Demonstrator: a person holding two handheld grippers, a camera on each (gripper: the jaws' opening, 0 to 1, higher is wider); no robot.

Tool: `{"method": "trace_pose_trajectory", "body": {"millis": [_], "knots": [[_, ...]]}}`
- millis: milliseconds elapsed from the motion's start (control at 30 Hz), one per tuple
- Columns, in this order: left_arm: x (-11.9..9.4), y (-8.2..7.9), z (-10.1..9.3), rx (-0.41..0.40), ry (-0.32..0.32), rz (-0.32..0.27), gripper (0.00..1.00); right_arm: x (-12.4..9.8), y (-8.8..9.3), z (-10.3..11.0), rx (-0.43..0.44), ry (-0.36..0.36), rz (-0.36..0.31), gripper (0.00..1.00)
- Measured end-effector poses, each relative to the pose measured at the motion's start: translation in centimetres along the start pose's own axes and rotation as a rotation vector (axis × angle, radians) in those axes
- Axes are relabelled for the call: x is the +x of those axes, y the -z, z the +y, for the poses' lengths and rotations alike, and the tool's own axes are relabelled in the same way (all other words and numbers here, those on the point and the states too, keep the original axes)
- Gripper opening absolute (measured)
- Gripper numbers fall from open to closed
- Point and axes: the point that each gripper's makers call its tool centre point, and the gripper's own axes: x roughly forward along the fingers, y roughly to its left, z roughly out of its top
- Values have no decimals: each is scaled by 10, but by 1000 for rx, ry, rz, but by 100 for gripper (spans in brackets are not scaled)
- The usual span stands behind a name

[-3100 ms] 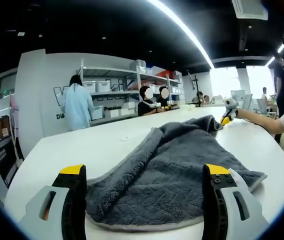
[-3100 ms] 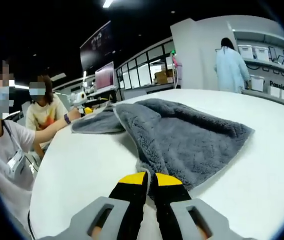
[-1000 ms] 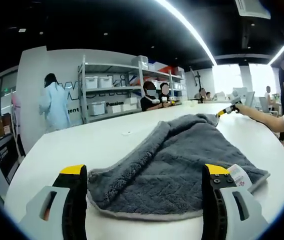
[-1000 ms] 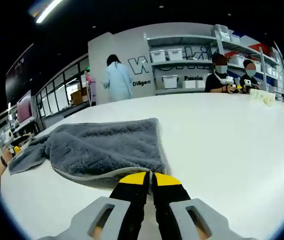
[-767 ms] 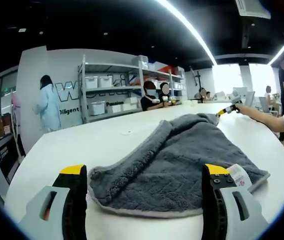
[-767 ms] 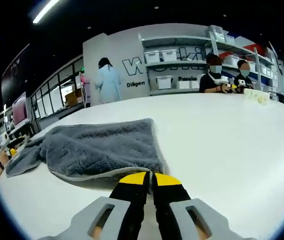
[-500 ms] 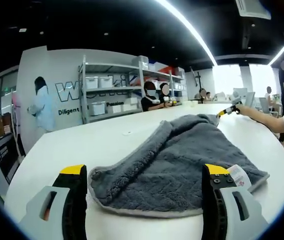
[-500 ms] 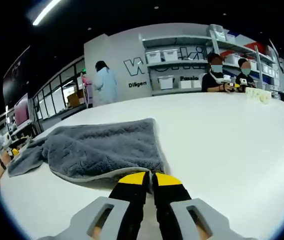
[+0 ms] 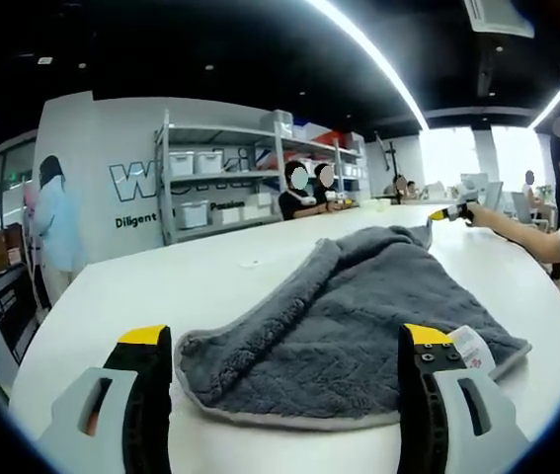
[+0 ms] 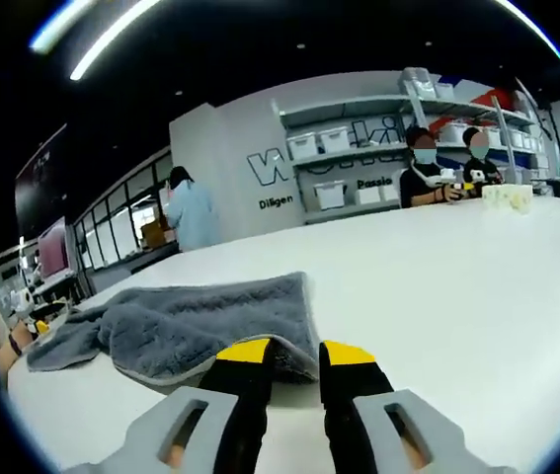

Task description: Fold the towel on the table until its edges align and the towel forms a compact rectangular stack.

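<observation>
A grey fluffy towel (image 9: pixel 339 306) lies folded over on the white table (image 9: pixel 200 286), a white label (image 9: pixel 473 346) at its near right corner. My left gripper (image 9: pixel 284 341) is open wide, its yellow-tipped jaws either side of the towel's near edge and not touching it. At the towel's far corner a person's arm holds my right gripper (image 9: pixel 451 212). In the right gripper view the towel (image 10: pixel 200 321) spreads to the left, and the right gripper (image 10: pixel 295 354) stands slightly open with the towel's bound edge just in front of the gap.
Bare table (image 10: pixel 457 286) stretches right of the towel. Seated people (image 10: pixel 438 168) and small objects (image 10: pixel 505 196) are at its far side. Shelves with white bins (image 9: pixel 210 183) line the back wall. A person in a light blue coat (image 10: pixel 191 212) stands beyond the table.
The right gripper's jaws, shut on the towel's edge before, have parted and its view has tilted up a little. The left gripper has stayed still. The person in blue walked left.
</observation>
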Motion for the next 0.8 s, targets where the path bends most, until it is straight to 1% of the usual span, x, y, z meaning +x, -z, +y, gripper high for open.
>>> {"method": "trace_pose_trajectory", "body": {"millis": [33,133,167,233,300,400,467,533,567,667,700,733,800], "knots": [[0,0,0,-1,0,0,93,-3,-1,5,12,-9,-19,16],[1,1,0,1,-2,4,93,-6,-7,10,26,-26,-65,18],[1,1,0,2,-2,3,93,-7,-9,10,29,-26,-71,18],[2,0,-1,0,0,0,93,-9,-16,8,30,-33,-106,19],[2,0,0,1,-1,0,93,-9,-21,10,36,-44,-135,21],[2,1,-1,1,-2,2,93,-9,-28,17,40,-86,-182,26],[2,1,-2,1,-2,2,93,-10,-32,21,25,-95,-199,28],[2,1,-1,-2,-2,0,93,-9,-37,25,-19,-106,-219,29],[2,1,0,-2,-3,0,93,-10,-35,33,-33,-109,-225,30],[2,1,0,-1,-3,3,93,-13,-38,44,-73,-119,-244,33],[2,1,0,-1,-2,3,93,-14,-40,39,-89,-117,-245,34],[2,1,0,-1,-2,2,93,-14,-41,39,-110,-113,-245,34],[2,2,0,-1,-2,4,93,-14,-40,44,-144,-106,-244,37]]}}
